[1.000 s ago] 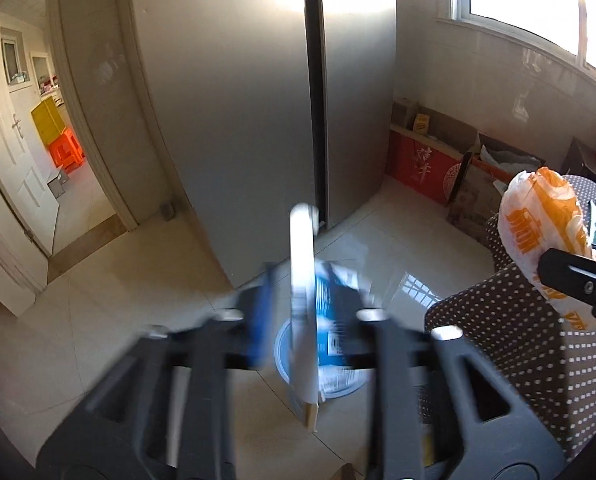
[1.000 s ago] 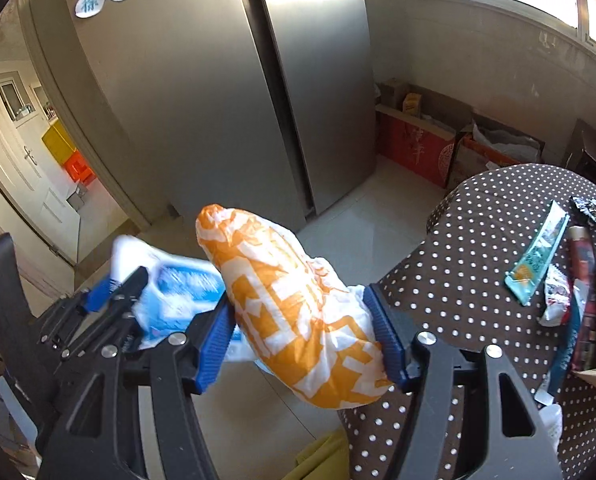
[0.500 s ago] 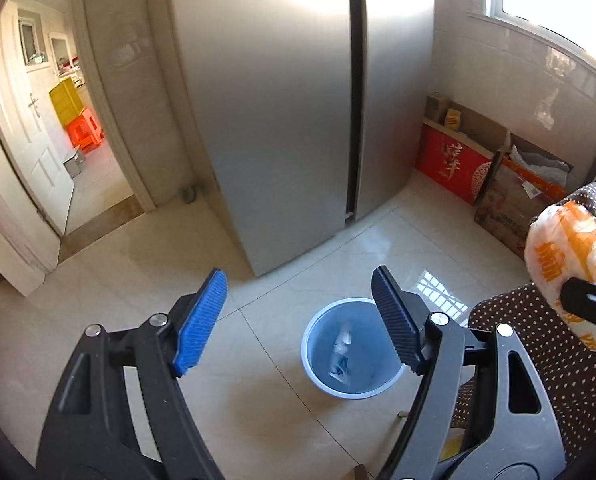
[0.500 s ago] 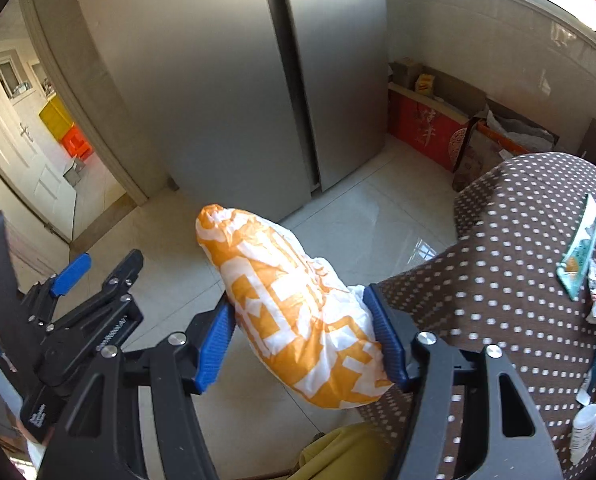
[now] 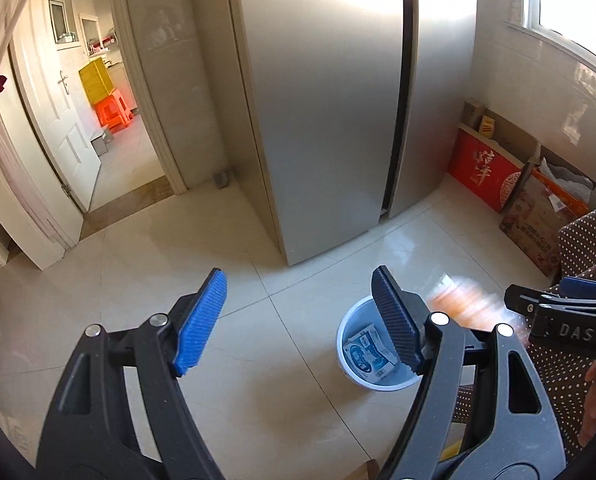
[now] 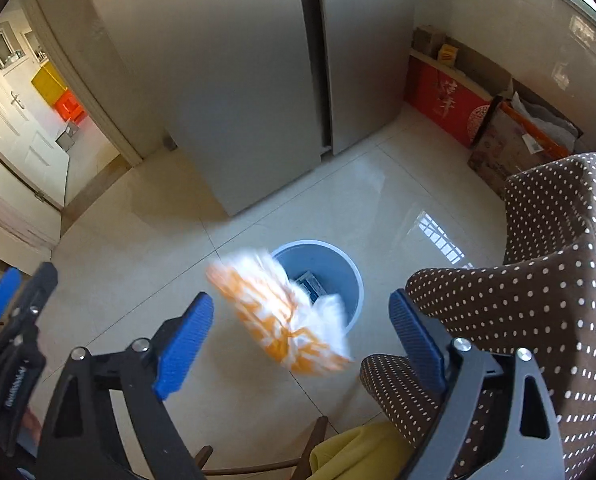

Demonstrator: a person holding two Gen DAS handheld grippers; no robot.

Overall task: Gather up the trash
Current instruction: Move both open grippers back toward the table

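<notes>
Your right hand-held gripper (image 6: 298, 344) is opening, letting the soft, light, crinkly orange-and-white plastic bag (image 6: 282, 316) fall at frame centre beside the round blue bin (image 6: 353, 276); pinch its bunched middle.

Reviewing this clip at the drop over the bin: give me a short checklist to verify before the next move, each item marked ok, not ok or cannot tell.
1. Right gripper released: ok; its jaws are opening and the pads do not press the orange-and-white bag.
2. Bag inside the blue bin: not ok yet; it is blurred in mid-air above the near rim.
3. Bag will land inside: cannot tell; part of it hangs over the floor.
4. Left gripper empty: ok; jaws wide, nothing between them.
5. Blue-and-white wrapper in the bin: ok.
6. Bin upright on the floor: ok.
</notes>
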